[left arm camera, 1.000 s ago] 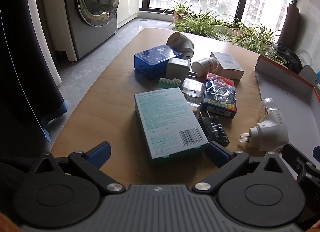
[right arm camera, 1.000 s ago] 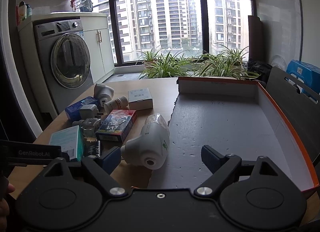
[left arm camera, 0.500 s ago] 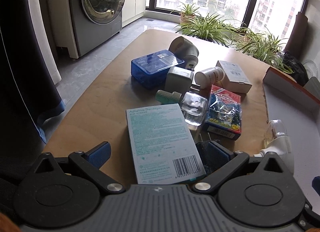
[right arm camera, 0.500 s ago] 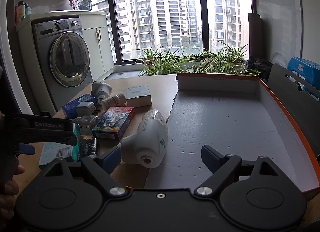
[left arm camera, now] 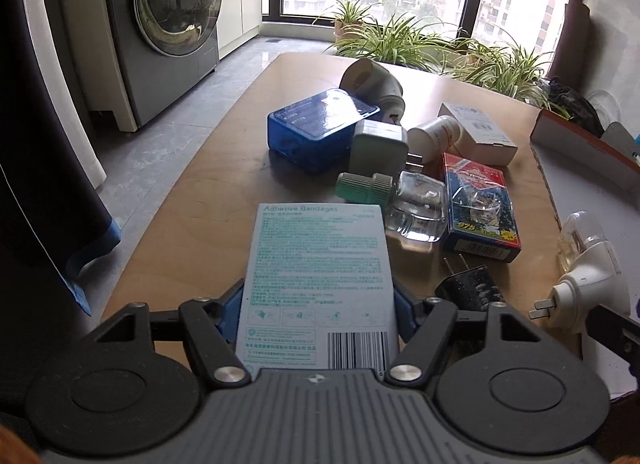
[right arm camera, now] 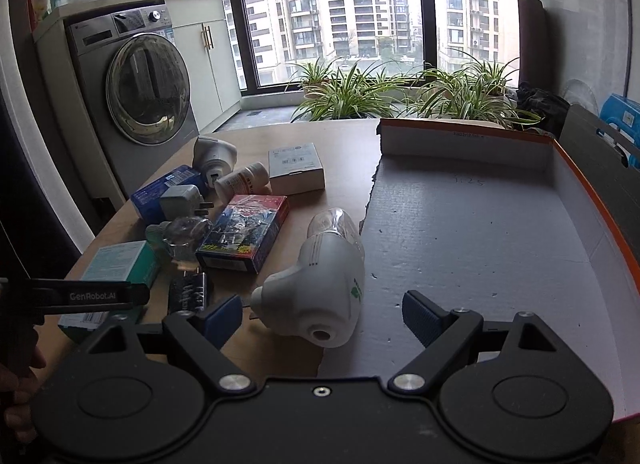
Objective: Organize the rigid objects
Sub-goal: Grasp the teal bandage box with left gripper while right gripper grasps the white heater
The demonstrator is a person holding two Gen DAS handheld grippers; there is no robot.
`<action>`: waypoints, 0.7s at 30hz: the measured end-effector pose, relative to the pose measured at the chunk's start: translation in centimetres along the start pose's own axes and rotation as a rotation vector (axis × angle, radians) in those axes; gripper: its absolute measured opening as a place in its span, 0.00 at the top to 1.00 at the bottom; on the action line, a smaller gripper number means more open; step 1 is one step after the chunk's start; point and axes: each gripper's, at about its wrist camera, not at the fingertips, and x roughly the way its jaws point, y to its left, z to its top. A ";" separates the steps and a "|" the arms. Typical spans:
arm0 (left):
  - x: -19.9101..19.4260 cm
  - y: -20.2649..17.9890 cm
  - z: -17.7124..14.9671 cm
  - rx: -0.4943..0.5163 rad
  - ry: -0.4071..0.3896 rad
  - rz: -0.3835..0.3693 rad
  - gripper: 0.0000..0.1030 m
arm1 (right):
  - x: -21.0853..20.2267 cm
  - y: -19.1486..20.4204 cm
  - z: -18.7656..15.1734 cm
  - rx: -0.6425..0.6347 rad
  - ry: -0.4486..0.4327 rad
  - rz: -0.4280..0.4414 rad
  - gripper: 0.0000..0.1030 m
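While closing, left tongs [left arm camera: 318, 314] | bandage box [left arm camera: 318, 276] between (seemingly gripped)

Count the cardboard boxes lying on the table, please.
3: the bandage box between the left hand-held gripper's pads, the red-blue box mid-table, the white box farthest. Others may be hidden.

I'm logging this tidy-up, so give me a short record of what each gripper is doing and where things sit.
left gripper: jaws have just been closing, pads against the sides of the bandage box
right gripper: open, holding nothing
white plug-in device: lying at the cardboard tray's edge
cardboard tray: nothing fully inside it
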 end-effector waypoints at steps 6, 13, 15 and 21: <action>-0.8 1.3 -0.4 -0.018 0.008 -0.038 0.31 | 3.2 1.5 0.9 -0.066 0.107 -0.017 0.01; -1.9 1.7 -0.3 -0.015 -0.015 -0.064 0.31 | 3.9 0.5 0.9 -0.030 0.108 -0.003 0.04; -2.1 1.6 -0.3 -0.007 -0.021 -0.067 0.31 | 3.5 0.1 1.0 -0.002 0.101 0.018 0.04; -2.9 0.8 -0.1 0.006 -0.038 -0.089 0.31 | 1.1 -1.0 1.6 0.038 0.035 0.033 0.04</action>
